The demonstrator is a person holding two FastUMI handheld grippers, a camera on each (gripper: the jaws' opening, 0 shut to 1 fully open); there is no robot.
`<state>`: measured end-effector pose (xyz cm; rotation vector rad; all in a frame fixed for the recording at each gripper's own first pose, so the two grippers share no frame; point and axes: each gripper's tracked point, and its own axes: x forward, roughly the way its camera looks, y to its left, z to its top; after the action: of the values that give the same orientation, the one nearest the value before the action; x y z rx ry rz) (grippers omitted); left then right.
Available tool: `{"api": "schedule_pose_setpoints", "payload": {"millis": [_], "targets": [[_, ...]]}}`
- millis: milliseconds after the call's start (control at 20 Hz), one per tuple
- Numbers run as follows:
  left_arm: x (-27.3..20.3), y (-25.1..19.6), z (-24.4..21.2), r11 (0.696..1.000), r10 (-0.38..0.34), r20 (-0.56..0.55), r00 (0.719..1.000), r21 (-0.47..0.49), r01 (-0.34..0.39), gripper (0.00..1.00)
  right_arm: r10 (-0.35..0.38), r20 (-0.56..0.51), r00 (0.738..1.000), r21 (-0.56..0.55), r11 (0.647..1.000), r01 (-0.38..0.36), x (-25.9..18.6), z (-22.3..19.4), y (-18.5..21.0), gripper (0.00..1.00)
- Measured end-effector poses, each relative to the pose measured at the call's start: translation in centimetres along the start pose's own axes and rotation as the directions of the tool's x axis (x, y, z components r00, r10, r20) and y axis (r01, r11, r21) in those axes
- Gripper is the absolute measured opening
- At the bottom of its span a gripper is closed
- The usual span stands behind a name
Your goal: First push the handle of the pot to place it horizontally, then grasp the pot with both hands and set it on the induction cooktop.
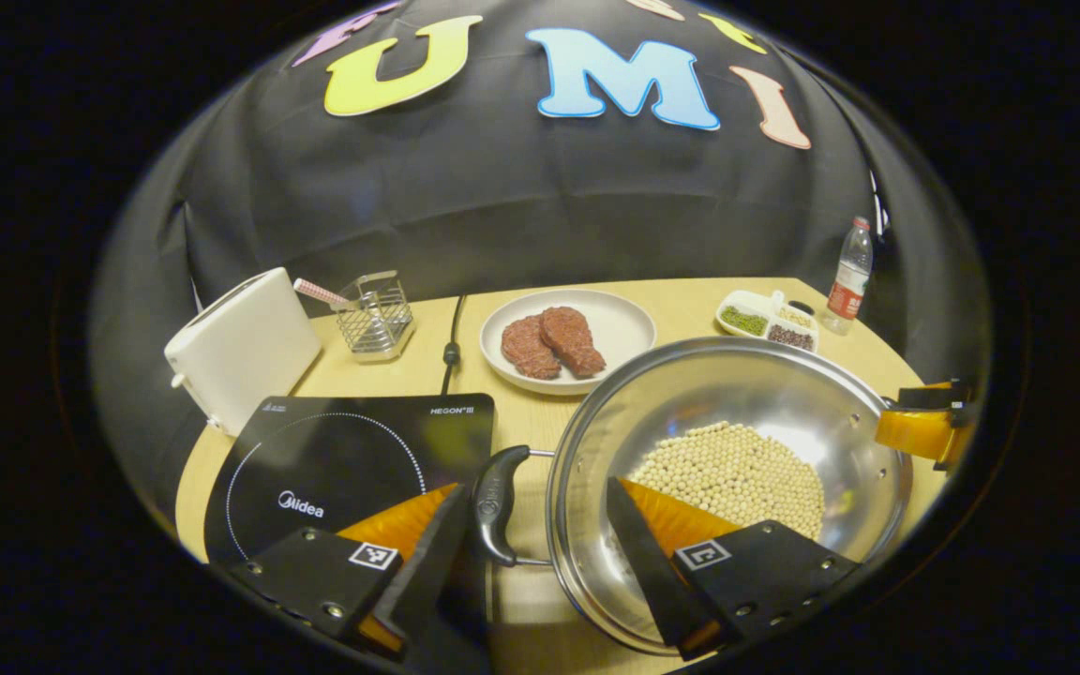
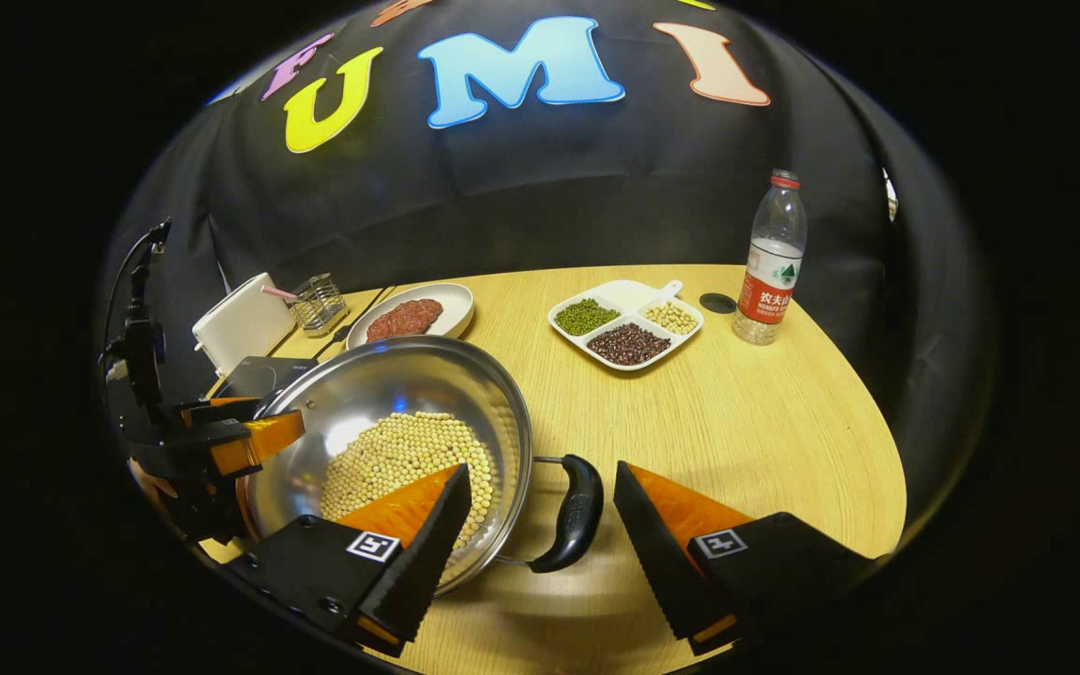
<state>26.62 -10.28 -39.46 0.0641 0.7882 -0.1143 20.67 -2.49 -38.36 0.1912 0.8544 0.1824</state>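
A steel pot point(image 1: 737, 384) holding several pale beans point(image 1: 737, 469) stands on the wooden table, right of the black induction cooktop point(image 1: 334, 450). Its near black handle point(image 1: 495, 506) lies between the fingers of my left gripper point(image 1: 540, 530), which is open; one finger is beside the handle, the other over the pot's inside. At the pot's far rim is my right gripper point(image 1: 920, 429). In the right gripper view, my right gripper point(image 2: 540, 525) is open around the other black handle point(image 2: 577, 511) of the pot point(image 2: 390, 380), one finger over the beans. The left gripper point(image 2: 245, 436) shows at the pot's far side.
Behind the cooktop are a white toaster point(image 1: 240, 347), a wire holder point(image 1: 376, 314) and a power cord point(image 1: 451, 352). A plate of meat patties point(image 1: 615, 323), a divided dish of beans point(image 2: 624, 323), a bottle point(image 2: 772, 262) and its cap point(image 2: 716, 302) stand farther back.
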Motion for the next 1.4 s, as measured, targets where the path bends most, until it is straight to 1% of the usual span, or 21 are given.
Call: {"api": "schedule_pose_setpoints", "payload": {"millis": [50, 150, 200, 350, 400, 550, 600, 700, 750, 800, 850, 900, 950, 1000, 1050, 1100, 1150, 1200, 1250, 1350, 1400], "targets": [[0.0, -0.1, -0.2, 1.0, 0.007, -0.009, 1.0, 0.007, -0.007, 0.93, -0.001, 0.0, 1.0, 0.002, 1.0, 0.001, 0.0, 0.0, -0.1, 0.98], [0.1, -0.5, 0.1, 1.0, 0.004, -0.009, 1.0, 0.019, -0.004, 0.92, -0.003, 0.003, 1.0, 0.003, 1.0, 0.003, 0.0, 0.1, -0.4, 0.98], [0.0, -0.7, 0.3, 1.0, -0.002, -0.01, 1.0, 0.017, 0.003, 0.94, -0.003, 0.002, 1.0, 0.004, 1.0, 0.003, 0.0, 0.0, -0.5, 0.98], [0.0, -0.8, 0.3, 1.0, -0.011, -0.015, 1.0, 0.013, 0.011, 0.92, -0.008, -0.015, 1.0, 0.011, 1.0, 0.009, 0.2, -0.4, -1.0, 0.98], [0.1, -0.7, 0.3, 1.0, -0.005, -0.017, 1.0, 0.018, 0.005, 0.94, -0.012, -0.017, 1.0, 0.014, 1.0, 0.012, 0.2, -0.4, -1.2, 0.98], [0.3, -0.5, 0.2, 0.999, 0.005, -0.022, 1.0, 0.033, -0.004, 0.77, -0.02, -0.021, 1.0, 0.023, 1.0, 0.02, 0.2, -0.6, -1.6, 0.98], [0.4, -0.7, 0.2, 0.999, 0.003, -0.025, 1.0, 0.038, -0.002, 0.75, -0.02, -0.027, 0.999, 0.024, 1.0, 0.021, 0.2, -0.7, -1.7, 0.93], [0.8, -0.8, 0.0, 0.999, 0.008, -0.033, 0.999, 0.048, -0.006, 0.74, -0.023, -0.042, 0.999, 0.018, 1.0, 0.024, 0.5, -1.1, -1.7, 0.93], [0.6, -1.0, 0.4, 0.999, 0.003, -0.031, 1.0, 0.052, -0.001, 0.66, -0.024, -0.048, 0.999, 0.016, 1.0, 0.024, 0.4, -1.3, -1.7, 0.98], [0.6, -1.1, 0.3, 0.998, 0.0, -0.034, 0.999, 0.058, 0.002, 0.69, -0.025, -0.051, 0.998, 0.014, 1.0, 0.026, 0.5, -1.3, -1.7, 0.92], [0.7, -1.1, 0.5, 0.998, -0.002, -0.034, 0.999, 0.066, 0.004, 0.69, -0.024, -0.052, 0.998, 0.015, 1.0, 0.025, 0.5, -1.3, -1.7, 0.98], [0.8, -1.1, 0.4, 0.997, -0.003, -0.037, 0.999, 0.071, 0.006, 0.69, -0.027, -0.052, 0.998, 0.015, 1.0, 0.027, 0.6, -1.3, -1.6, 0.98], [0.9, -1.2, 0.5, 0.997, -0.005, -0.039, 0.999, 0.073, 0.008, 0.66, -0.031, -0.055, 0.998, 0.015, 0.999, 0.032, 0.6, -1.4, -1.7, 0.92], [1.0, -1.3, 0.5, 0.997, -0.007, -0.04, 0.999, 0.073, 0.01, 0.69, -0.041, -0.062, 0.997, 0.013, 0.999, 0.041, 0.6, -1.5, -1.9, 0.96], [1.0, -1.3, 0.5, 0.997, -0.009, -0.043, 0.999, 0.072, 0.012, 0.69, -0.051, -0.074, 0.996, 0.012, 0.999, 0.052, 0.6, -1.8, -2.2, 0.95], [1.0, -1.2, 0.4, 0.997, -0.011, -0.045, 0.999, 0.072, 0.014, 0.66, -0.059, -0.088, 0.994, 0.016, 0.998, 0.06, 0.4, -2.2, -2.3, 0.87], [1.0, -1.3, 0.5, 0.997, -0.011, -0.047, 0.999, 0.073, 0.014, 0.69, -0.055, -0.092, 0.994, 0.03, 0.998, 0.058, 0.1, -2.2, -2.2, 0.8], [1.0, -1.3, 0.4, 0.997, -0.01, -0.048, 0.999, 0.074, 0.014, 0.69, -0.057, -0.095, 0.994, 0.038, 0.997, 0.061, -0.1, -2.3, -2.3, 0.76], [1.0, -1.3, 0.5, 0.997, -0.009, -0.049, 0.999, 0.071, 0.013, 0.69, -0.058, -0.093, 0.994, 0.042, 0.997, 0.063, -0.2, -2.3, -2.3, 0.8], [0.9, -1.3, 0.3, 0.998, -0.011, -0.051, 0.999, 0.063, 0.014, 0.67, -0.051, -0.089, 0.995, 0.047, 0.997, 0.056, -0.2, -2.1, -2.2, 0.79], [0.8, -1.3, 0.3, 0.998, -0.012, -0.051, 0.999, 0.061, 0.015, 0.68, -0.058, -0.086, 0.995, 0.05, 0.997, 0.063, -0.1, -2.0, -2.3, 0.76]]}}
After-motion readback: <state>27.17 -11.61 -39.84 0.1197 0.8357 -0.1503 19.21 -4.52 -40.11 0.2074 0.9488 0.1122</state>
